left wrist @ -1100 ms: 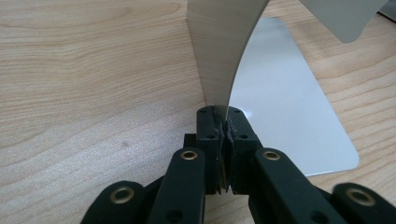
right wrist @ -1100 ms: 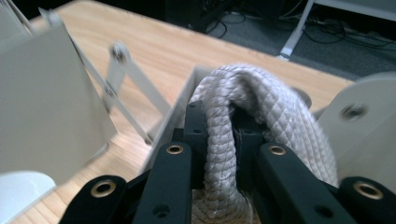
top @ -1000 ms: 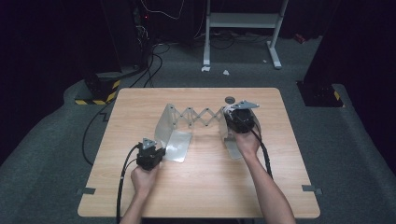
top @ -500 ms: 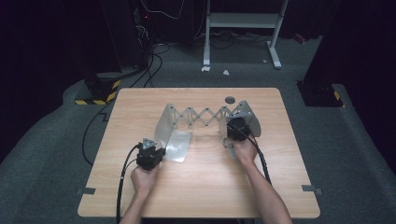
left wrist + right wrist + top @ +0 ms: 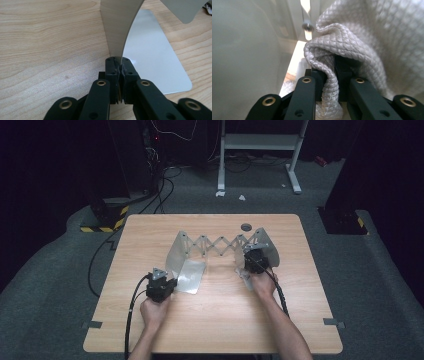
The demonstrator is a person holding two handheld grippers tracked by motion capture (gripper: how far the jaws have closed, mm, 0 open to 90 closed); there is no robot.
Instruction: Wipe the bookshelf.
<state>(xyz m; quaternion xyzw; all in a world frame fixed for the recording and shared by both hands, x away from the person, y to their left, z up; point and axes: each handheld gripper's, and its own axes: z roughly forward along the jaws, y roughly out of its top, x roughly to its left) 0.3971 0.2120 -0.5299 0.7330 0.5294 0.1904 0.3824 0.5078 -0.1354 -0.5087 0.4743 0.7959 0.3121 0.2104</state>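
A metal folding rack (image 5: 220, 245) stands across the middle of the wooden table (image 5: 210, 320), a scissor lattice joining two upright end plates. In the high view my left gripper (image 5: 167, 281) sits at the left end plate (image 5: 176, 254). The left gripper view has my left gripper (image 5: 119, 66) shut on the lower edge of that upright plate (image 5: 117, 25), with the flat foot plate (image 5: 152, 62) lying beside it. My right gripper (image 5: 252, 257) is low against the right end plate (image 5: 265, 245). Seen in its own view, the right gripper (image 5: 331, 72) is shut on a fold of grey quilted cloth (image 5: 352, 37), close to the plate (image 5: 244, 50).
A small dark round disc (image 5: 245, 226) lies on the table behind the rack. On the carpet beyond the table stand a white metal frame (image 5: 260, 150), a bundle of cables (image 5: 160, 175) and a black-and-yellow striped block (image 5: 107, 220).
My right gripper has come down with the cloth, from above the right end plate to low beside it. The left gripper and the rack have stayed where they were.
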